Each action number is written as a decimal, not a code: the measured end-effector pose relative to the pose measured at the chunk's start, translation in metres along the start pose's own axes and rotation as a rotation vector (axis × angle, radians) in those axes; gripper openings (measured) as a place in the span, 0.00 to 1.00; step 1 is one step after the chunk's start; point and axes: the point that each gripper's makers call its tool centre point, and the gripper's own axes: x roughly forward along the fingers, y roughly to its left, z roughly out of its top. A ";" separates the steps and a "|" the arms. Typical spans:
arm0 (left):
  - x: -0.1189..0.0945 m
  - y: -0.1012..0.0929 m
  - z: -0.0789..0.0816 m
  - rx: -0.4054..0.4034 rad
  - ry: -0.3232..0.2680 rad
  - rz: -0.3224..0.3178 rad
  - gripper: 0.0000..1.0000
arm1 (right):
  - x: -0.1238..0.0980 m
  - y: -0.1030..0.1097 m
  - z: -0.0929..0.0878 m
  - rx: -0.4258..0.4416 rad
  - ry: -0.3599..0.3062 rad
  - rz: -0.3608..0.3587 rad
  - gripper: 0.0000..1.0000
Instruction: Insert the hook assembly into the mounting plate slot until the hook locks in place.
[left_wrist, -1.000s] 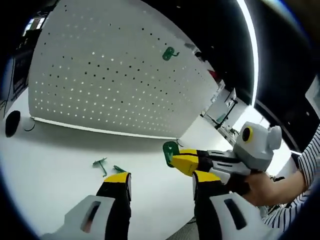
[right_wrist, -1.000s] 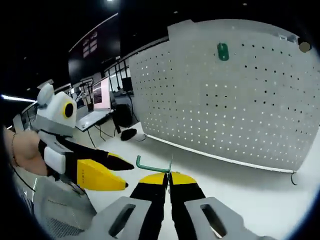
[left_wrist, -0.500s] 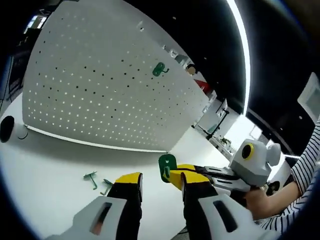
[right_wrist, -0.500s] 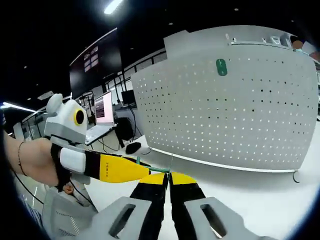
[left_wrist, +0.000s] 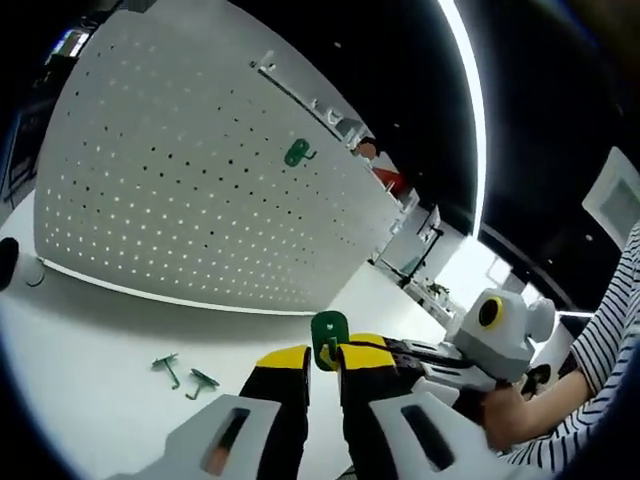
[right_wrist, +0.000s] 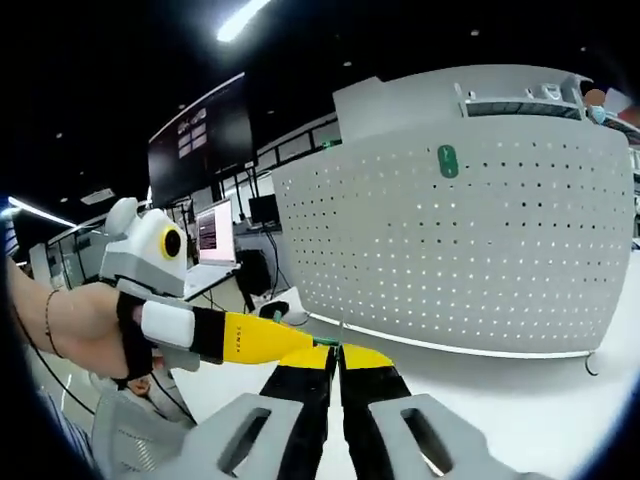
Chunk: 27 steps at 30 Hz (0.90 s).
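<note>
Hook, green, sits between both grippers above the white table; we see the right gripper clamped on it, the left gripper nearly closed beside it.

White table, upright grey pegboard panel standing along its far side, two small green hooks lying near its front.

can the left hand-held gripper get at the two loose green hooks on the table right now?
Probably yes. The two green hooks lie bare on the white table just beside the left hand-held gripper, nothing over them. But its jaws sit closed around the green plate the right hand-held gripper holds.
</note>
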 end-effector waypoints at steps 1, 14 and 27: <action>0.000 0.000 0.001 -0.005 -0.003 -0.002 0.11 | 0.000 0.000 0.001 -0.001 -0.003 0.001 0.00; -0.002 -0.017 0.010 -0.021 -0.028 -0.064 0.04 | -0.005 0.003 0.014 -0.045 -0.067 0.013 0.00; -0.003 -0.023 0.014 0.004 -0.038 -0.079 0.03 | -0.008 0.002 0.022 -0.059 -0.102 0.001 0.00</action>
